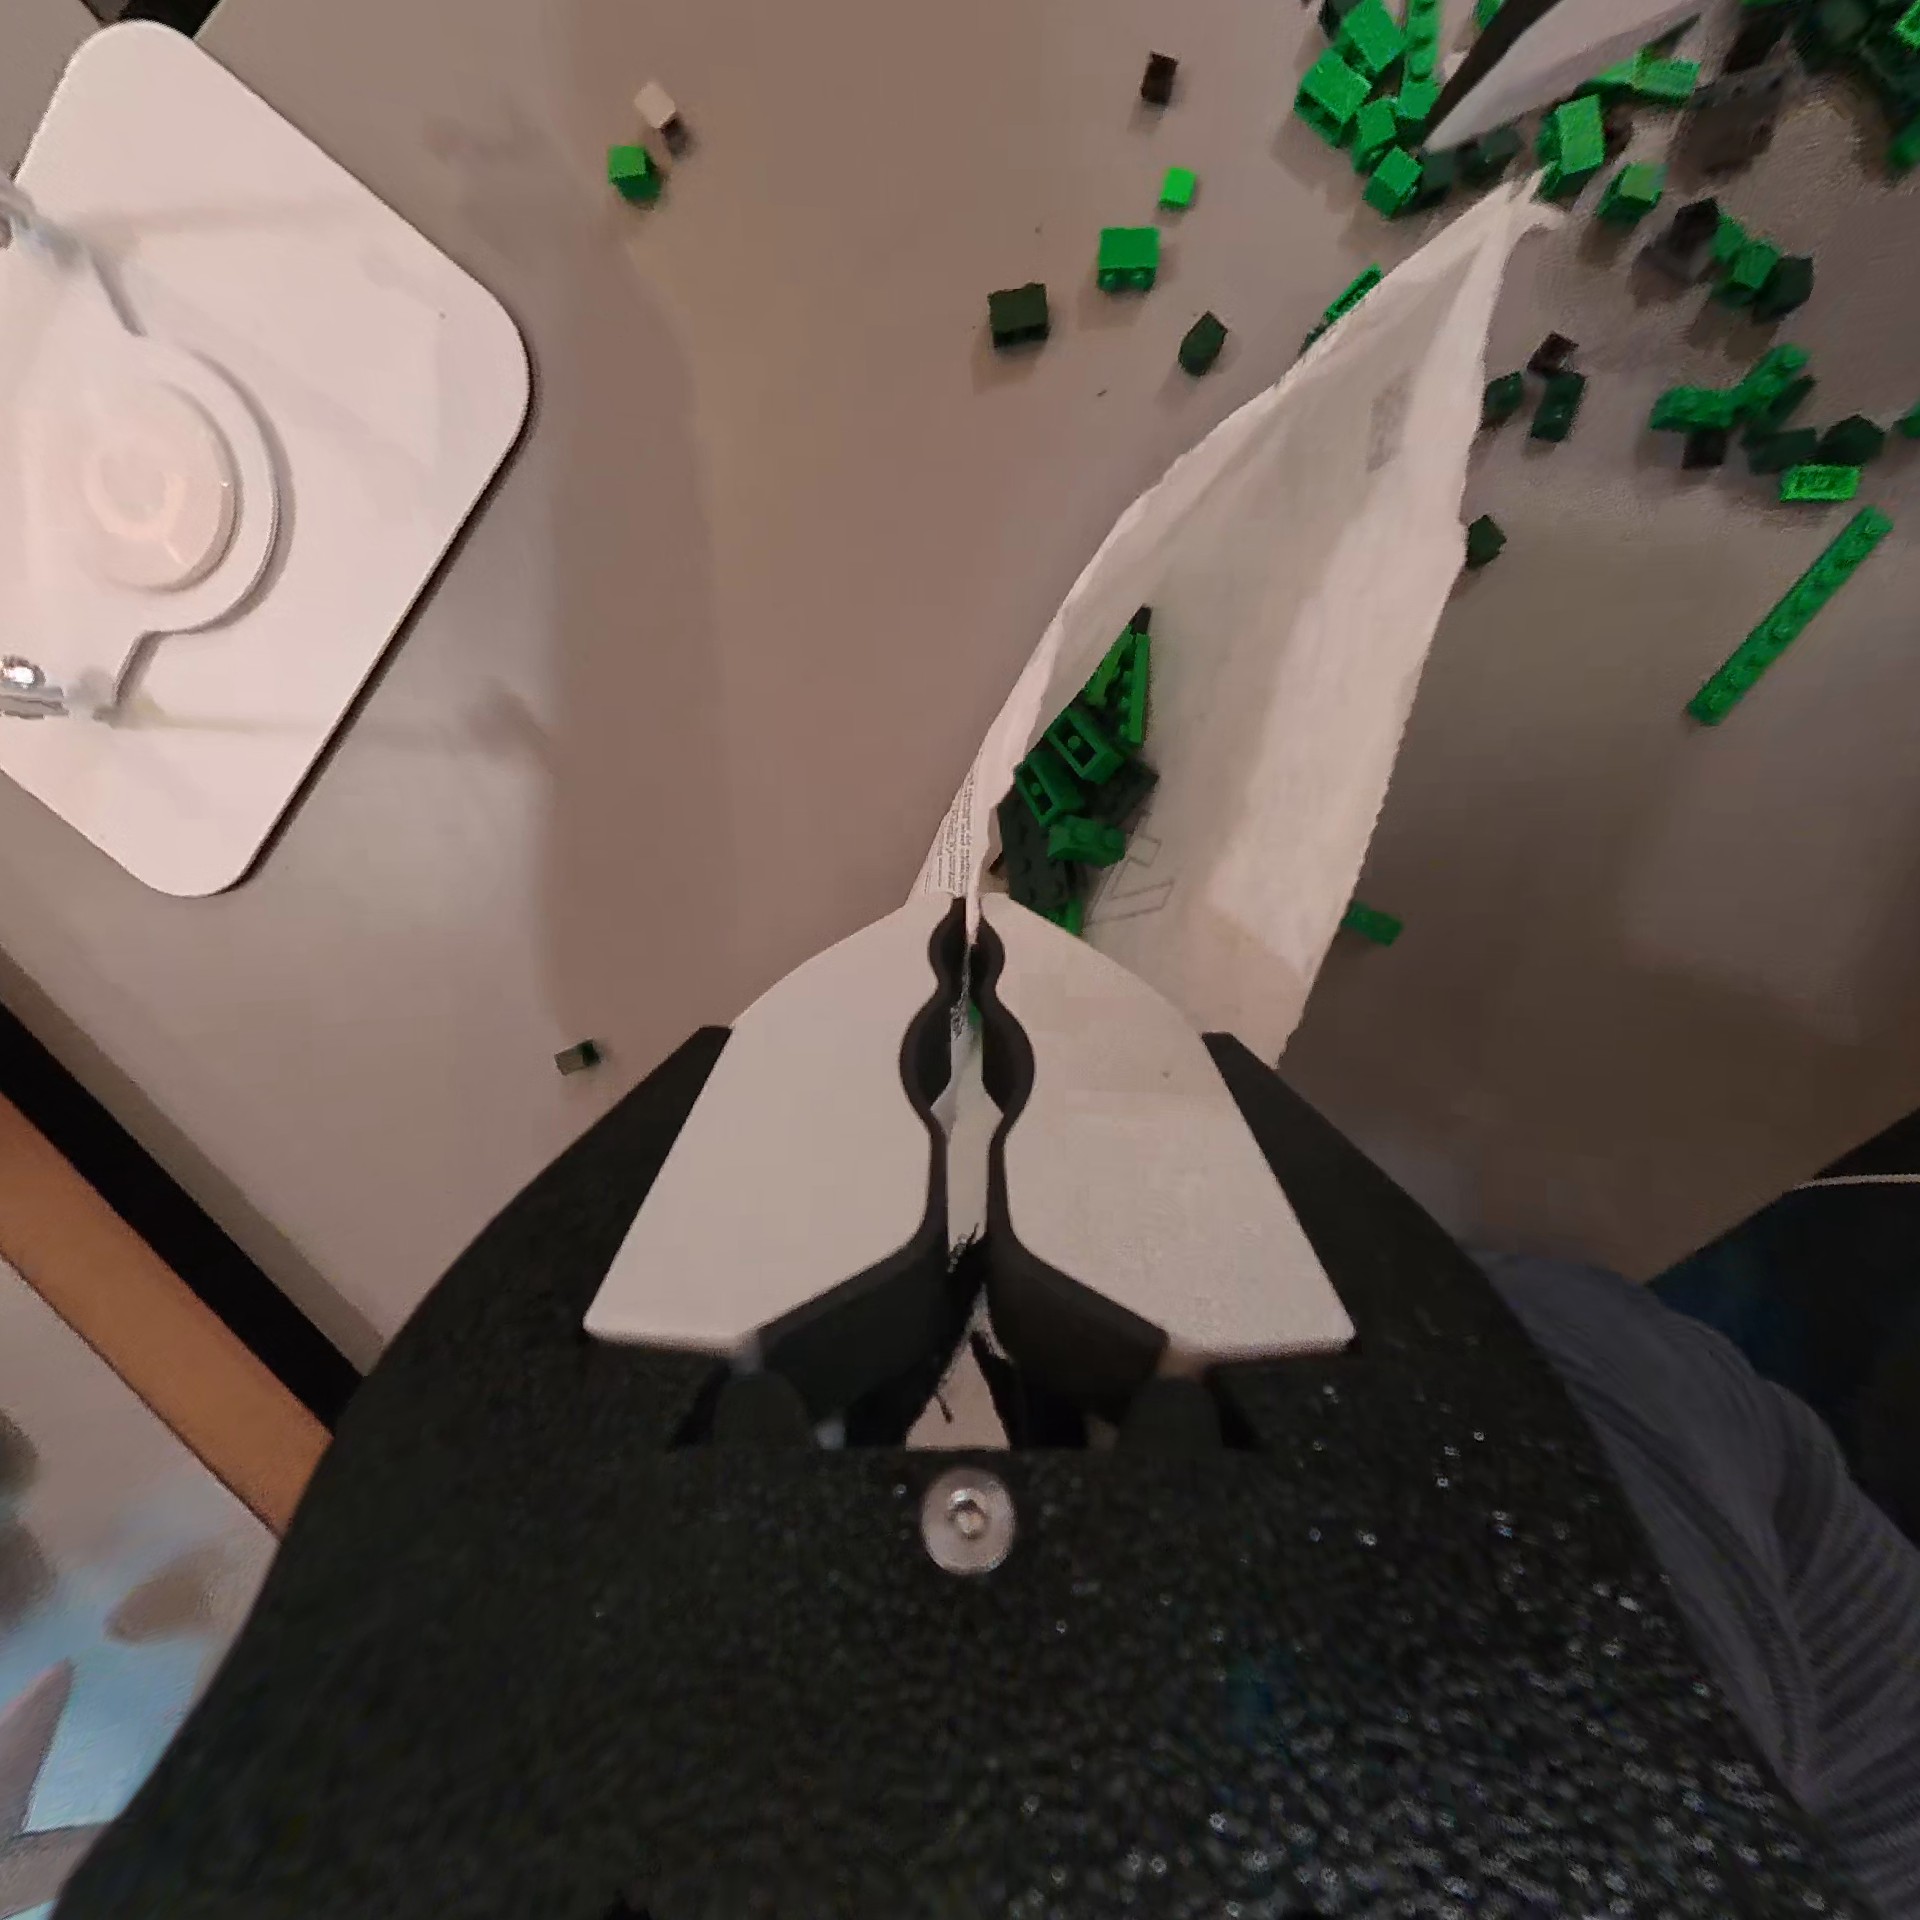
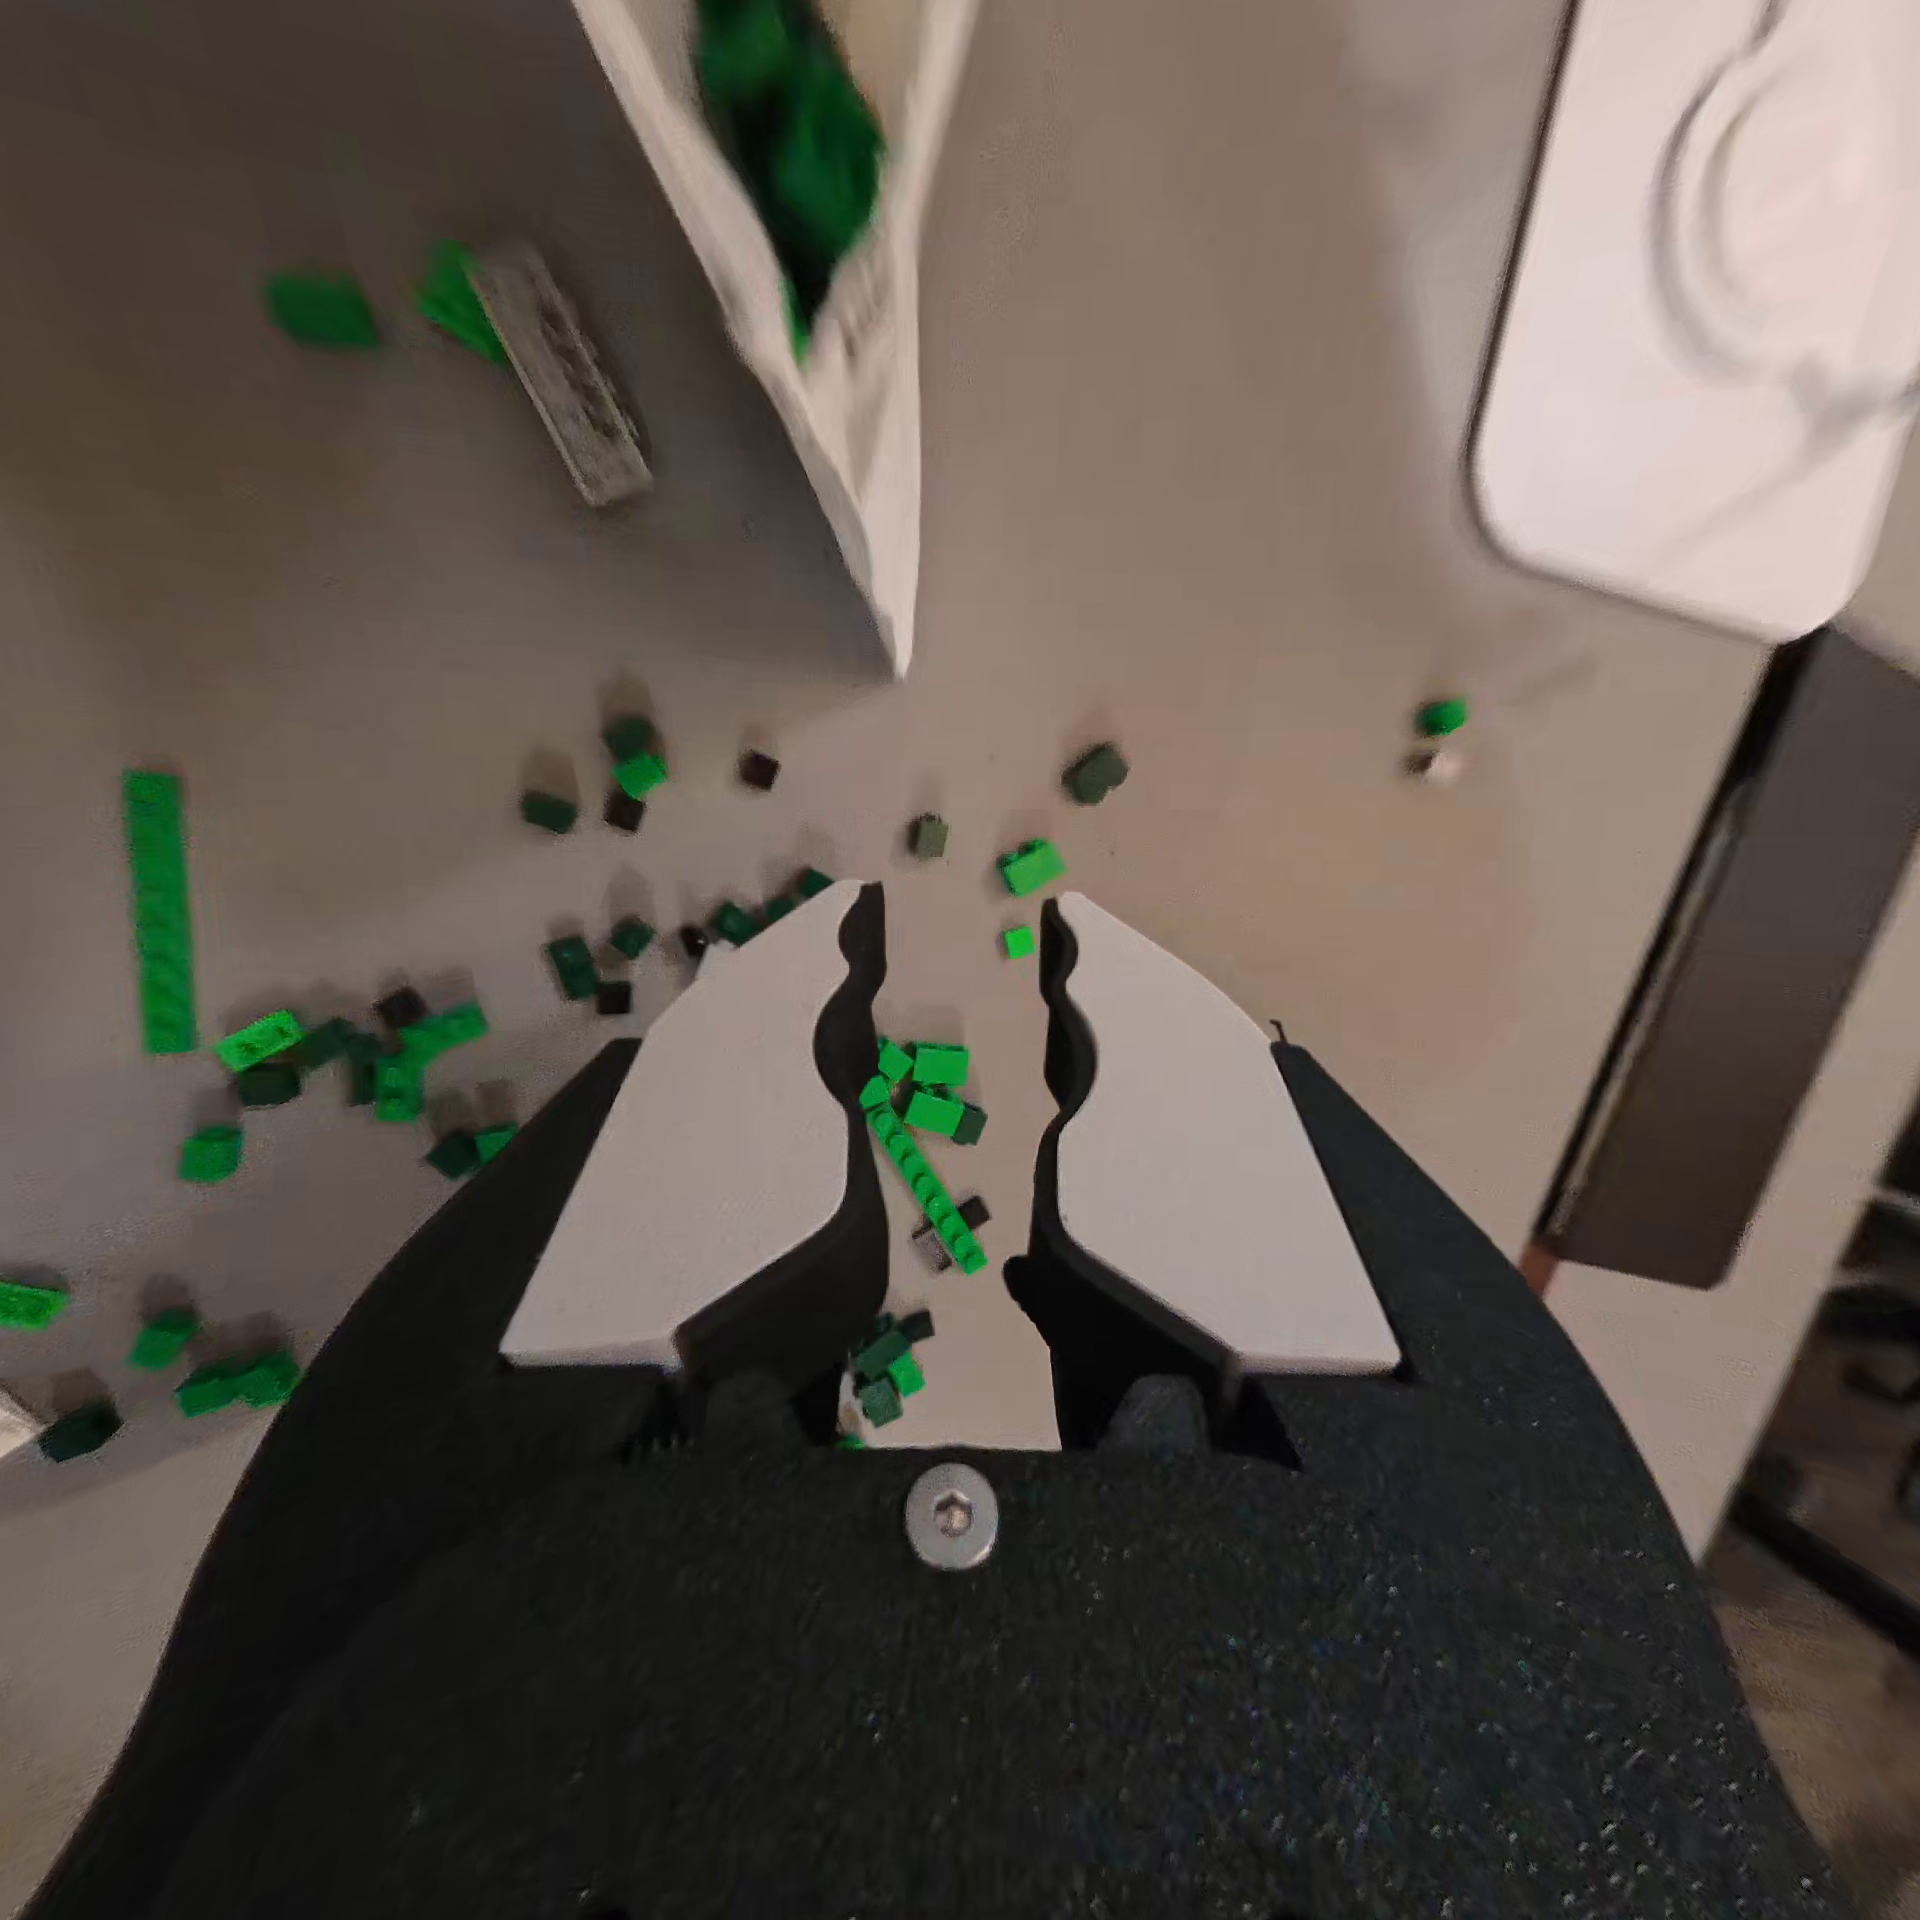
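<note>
My left gripper (image 1: 975,920) is shut on the edge of a white paper bag (image 1: 1278,665) and holds it up over the grey table. The bag's mouth gapes and several green bricks (image 1: 1081,769) lie inside it. My right gripper (image 2: 961,904) is open and empty, low over loose green bricks (image 2: 930,1101) scattered on the table. The same bag (image 2: 831,343) hangs in the right wrist view ahead of the right gripper, blurred, with green bricks showing in its opening.
Many green and dark bricks lie scattered at the table's upper right (image 1: 1558,135), with a long green plate (image 1: 1792,613). A white square base with a clear stand (image 1: 208,436) sits at the left; it also shows in the right wrist view (image 2: 1683,312). A grey plate (image 2: 566,384) lies near the bag.
</note>
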